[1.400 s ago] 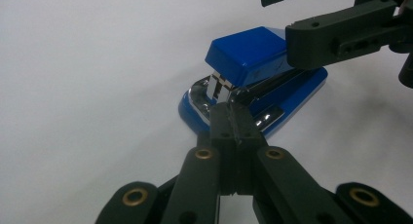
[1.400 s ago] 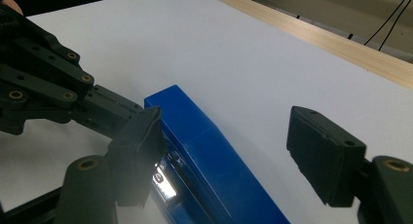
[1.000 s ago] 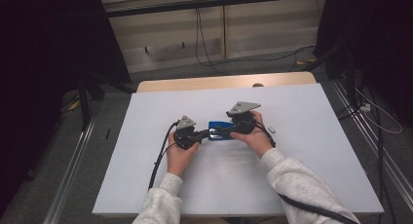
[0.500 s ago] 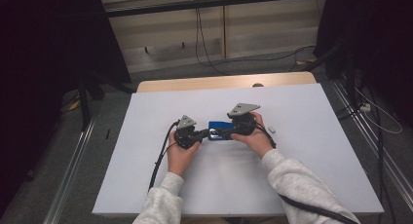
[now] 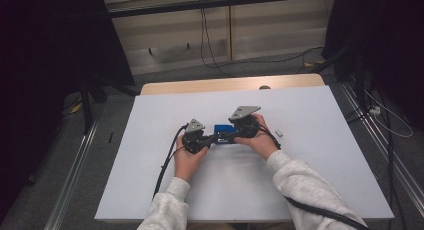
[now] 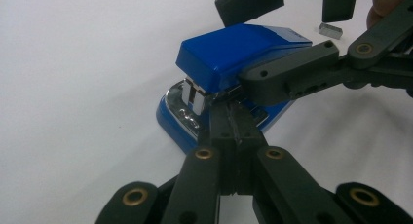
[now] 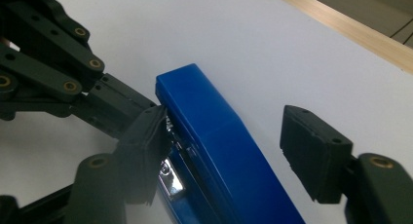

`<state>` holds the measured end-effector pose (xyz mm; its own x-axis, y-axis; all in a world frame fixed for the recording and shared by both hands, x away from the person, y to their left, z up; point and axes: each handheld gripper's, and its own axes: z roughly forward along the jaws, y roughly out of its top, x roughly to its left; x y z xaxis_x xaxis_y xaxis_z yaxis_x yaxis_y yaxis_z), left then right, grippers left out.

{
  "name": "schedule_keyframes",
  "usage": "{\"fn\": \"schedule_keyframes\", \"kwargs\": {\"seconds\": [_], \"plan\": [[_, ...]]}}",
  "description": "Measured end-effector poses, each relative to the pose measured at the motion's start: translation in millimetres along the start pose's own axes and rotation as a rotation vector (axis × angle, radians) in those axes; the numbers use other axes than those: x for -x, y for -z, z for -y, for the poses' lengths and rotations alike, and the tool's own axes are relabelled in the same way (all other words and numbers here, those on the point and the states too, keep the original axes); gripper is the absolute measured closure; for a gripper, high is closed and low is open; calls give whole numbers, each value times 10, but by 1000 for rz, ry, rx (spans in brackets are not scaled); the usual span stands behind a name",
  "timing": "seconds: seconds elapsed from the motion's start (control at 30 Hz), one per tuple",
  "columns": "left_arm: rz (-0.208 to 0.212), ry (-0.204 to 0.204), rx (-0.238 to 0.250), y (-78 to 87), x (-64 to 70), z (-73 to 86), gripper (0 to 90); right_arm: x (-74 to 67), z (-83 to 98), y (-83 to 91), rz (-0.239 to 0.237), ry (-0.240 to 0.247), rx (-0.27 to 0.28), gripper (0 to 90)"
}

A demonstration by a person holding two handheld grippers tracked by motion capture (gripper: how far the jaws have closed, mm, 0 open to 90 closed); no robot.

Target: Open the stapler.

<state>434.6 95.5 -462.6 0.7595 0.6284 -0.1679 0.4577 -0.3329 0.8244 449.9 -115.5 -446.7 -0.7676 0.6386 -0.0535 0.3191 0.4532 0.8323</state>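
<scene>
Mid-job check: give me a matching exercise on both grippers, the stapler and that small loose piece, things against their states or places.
Things:
1. left gripper
2. right gripper
3. stapler
4. small grey metal piece

States or places:
A. open, fingers on either side of the stapler
B. lying loose on the table beside the right hand
C. blue, between the two grippers
D. shut, tips at the stapler's front mouth

Pairs: 1-D, 2-A, 3-C, 4-B
</scene>
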Motion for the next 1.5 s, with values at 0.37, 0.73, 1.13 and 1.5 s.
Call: {"fn": "schedule_keyframes", "kwargs": {"seconds": [0.37,0.73,1.13,1.5], "plan": [[-3,-5,0,-5,12,2,900,15,-62,-24,-76,129,-42,512],[-5,-5,2,-15,32,1,900,125,-80,79,-188,235,-59,646],[-11,-1,1,-18,41,0,900,162,-70,154,-220,200,-26,672],[-11,16,-1,-23,37,-7,900,203,-72,222,-232,176,3,671]]}}
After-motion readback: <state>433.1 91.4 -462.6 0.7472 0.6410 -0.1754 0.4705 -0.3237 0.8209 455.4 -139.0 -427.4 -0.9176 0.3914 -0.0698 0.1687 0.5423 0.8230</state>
